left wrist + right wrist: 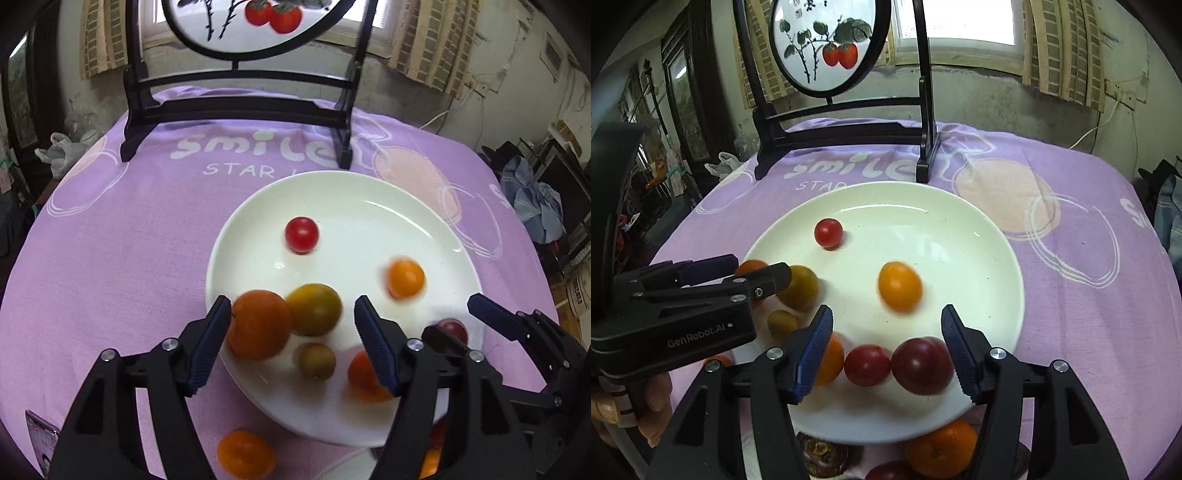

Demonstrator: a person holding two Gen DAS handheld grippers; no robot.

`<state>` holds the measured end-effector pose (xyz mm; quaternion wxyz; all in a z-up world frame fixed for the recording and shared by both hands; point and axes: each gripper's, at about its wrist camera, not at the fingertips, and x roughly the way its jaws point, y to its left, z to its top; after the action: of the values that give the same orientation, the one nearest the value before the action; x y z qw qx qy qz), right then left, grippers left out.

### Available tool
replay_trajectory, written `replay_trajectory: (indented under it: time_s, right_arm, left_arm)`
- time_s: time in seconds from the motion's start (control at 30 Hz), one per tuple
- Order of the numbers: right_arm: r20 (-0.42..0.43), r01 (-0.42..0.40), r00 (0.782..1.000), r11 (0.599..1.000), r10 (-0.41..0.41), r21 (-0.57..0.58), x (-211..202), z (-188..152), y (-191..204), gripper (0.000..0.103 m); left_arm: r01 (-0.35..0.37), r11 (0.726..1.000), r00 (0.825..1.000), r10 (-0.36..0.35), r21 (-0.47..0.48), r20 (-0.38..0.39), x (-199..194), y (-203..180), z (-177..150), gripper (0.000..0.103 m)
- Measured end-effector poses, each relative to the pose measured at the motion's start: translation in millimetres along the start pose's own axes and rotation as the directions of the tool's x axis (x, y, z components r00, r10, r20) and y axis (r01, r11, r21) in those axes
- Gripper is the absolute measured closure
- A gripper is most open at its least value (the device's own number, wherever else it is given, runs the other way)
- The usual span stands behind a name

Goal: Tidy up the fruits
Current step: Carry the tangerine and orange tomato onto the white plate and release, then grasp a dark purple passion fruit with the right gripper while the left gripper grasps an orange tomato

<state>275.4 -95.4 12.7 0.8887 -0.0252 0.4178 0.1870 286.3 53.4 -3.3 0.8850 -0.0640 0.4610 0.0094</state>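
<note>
Both claws wide, nothing gripped. Left claw [291, 325] over near-left edge of plate [369, 206]; big orange fruit [258, 325] touching its left finger. Right claw [886, 343] has dark red fruit [921, 365] just inside right finger. Loose orange [942, 450] below right claw, off plate, so right is nearer.

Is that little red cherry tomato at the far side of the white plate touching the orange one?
Apart. Both wrist views show bare white plate between the small red cherry tomato and the orange tomato.
</note>
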Motion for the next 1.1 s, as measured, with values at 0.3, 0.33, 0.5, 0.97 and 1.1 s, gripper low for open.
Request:
replay_trajectory:
  time_s: [0.3, 0.33, 0.5, 0.97, 1.1]
  right_arm:
    - [0.05, 0.014, 0.999, 1.0, -0.014, 0.017, -56.9, -34.2, -12.4, 0.041]
    - [0.054, 0.023, 0.998, 1.0, -0.024, 0.019, -65.1, -42.1, -15.1, 0.041]
    - [0.042, 0.058, 0.997, 0.997, -0.06, 0.041, -90.0, -81.2, -29.6, 0.04]
    - [-0.094, 0.133, 0.987, 0.991, -0.132, 0.004, -79.6, -159.2, -35.0, 0.04]
    - [-0.113, 0.134, 0.985, 0.991, -0.134, -0.004, -70.3, -158.5, -33.6, 0.041]
  left_arm:
    - [-0.015, 1.0, 0.991, 0.013, 0.019, 0.137, -73.5, -12.2, -35.2, 0.01]
    - [-0.015, 0.999, 0.99, 0.01, 0.031, 0.142, -80.5, -16.0, -43.8, 0.01]
    - [0.004, 0.997, 0.99, -0.014, 0.072, 0.139, -99.3, -32.4, -88.2, 0.01]
    - [0.056, 0.989, 0.998, -0.058, 0.136, 0.011, -80.1, -55.0, -176.5, 0.009]
    - [0.066, 0.989, 0.998, -0.066, 0.132, -0.004, -75.7, -54.9, -178.1, 0.009]
